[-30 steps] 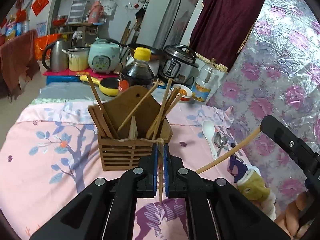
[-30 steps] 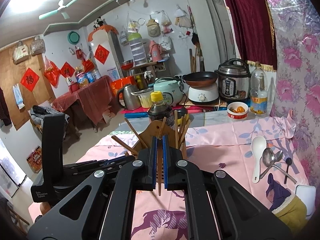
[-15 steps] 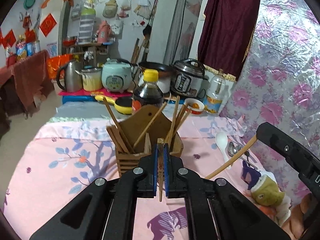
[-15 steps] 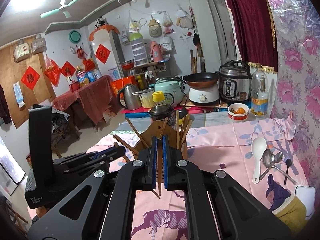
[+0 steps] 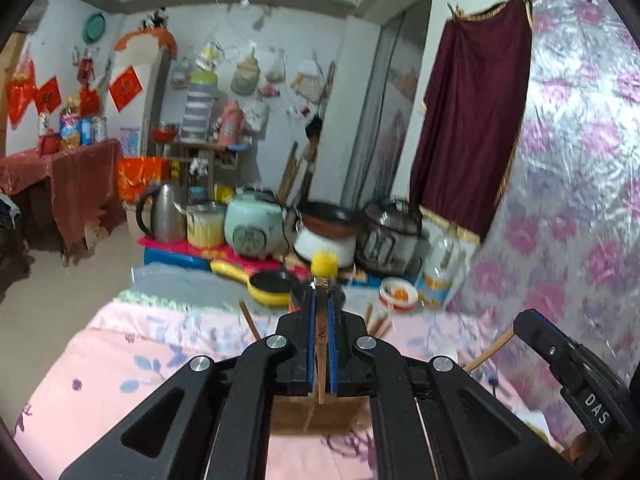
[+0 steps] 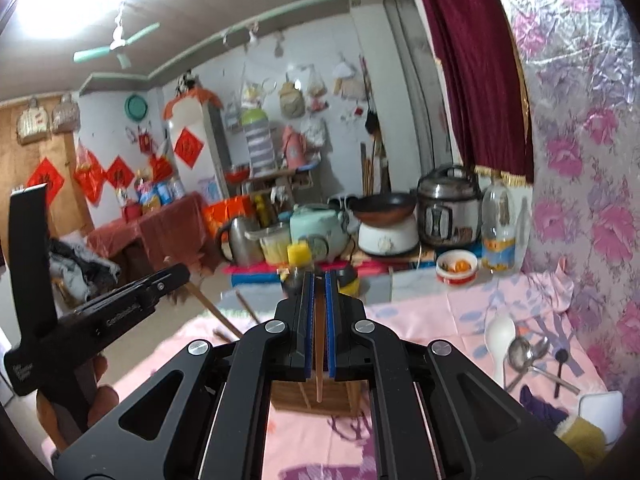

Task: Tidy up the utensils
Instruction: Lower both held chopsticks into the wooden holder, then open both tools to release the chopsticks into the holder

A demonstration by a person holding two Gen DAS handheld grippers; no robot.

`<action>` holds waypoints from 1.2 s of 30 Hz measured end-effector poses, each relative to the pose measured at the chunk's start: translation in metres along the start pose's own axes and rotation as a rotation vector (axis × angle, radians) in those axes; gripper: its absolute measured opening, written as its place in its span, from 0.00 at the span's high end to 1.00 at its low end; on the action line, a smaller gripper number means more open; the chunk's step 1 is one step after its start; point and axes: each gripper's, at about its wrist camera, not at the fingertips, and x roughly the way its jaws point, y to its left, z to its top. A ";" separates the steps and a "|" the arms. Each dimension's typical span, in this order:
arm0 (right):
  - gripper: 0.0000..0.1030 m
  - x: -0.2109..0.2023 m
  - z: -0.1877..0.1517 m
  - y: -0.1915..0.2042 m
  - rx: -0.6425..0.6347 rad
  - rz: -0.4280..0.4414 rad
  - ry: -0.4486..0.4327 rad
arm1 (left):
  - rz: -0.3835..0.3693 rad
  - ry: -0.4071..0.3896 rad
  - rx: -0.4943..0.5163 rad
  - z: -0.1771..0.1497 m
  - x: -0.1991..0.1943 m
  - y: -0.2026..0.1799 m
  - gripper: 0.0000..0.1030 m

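My left gripper point(image 5: 319, 292) is shut on a wooden chopstick point(image 5: 321, 344) that stands upright between its blue pads. My right gripper point(image 6: 319, 278) is likewise shut on a chopstick point(image 6: 319, 356). Both hang above the wooden utensil holder point(image 5: 316, 416) point(image 6: 312, 396), which is mostly hidden behind the jaws; several chopsticks point(image 5: 250, 322) lean out of it. The right gripper shows at the right edge of the left wrist view, its chopstick point(image 5: 488, 350) slanting down. The left gripper and a hand appear at the left of the right wrist view.
A white spoon point(image 6: 498, 338), metal spoons point(image 6: 524, 354) and a dark cloth point(image 6: 540, 404) lie on the pink floral tablecloth point(image 6: 432, 320) at right. A yellow-capped sauce bottle point(image 5: 325, 266), yellow pan point(image 5: 264, 284), small bowl point(image 6: 456, 266) and cookers stand behind the holder.
The left gripper has risen and tilted up, so the holder dropped from mid-frame to behind the jaws. The right gripper rose a little and tilted up too. Both chopsticks stayed gripped.
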 end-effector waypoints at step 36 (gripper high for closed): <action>0.48 0.125 -0.028 -0.003 0.004 -0.043 0.162 | 0.043 0.232 -0.140 -0.032 0.117 0.057 0.24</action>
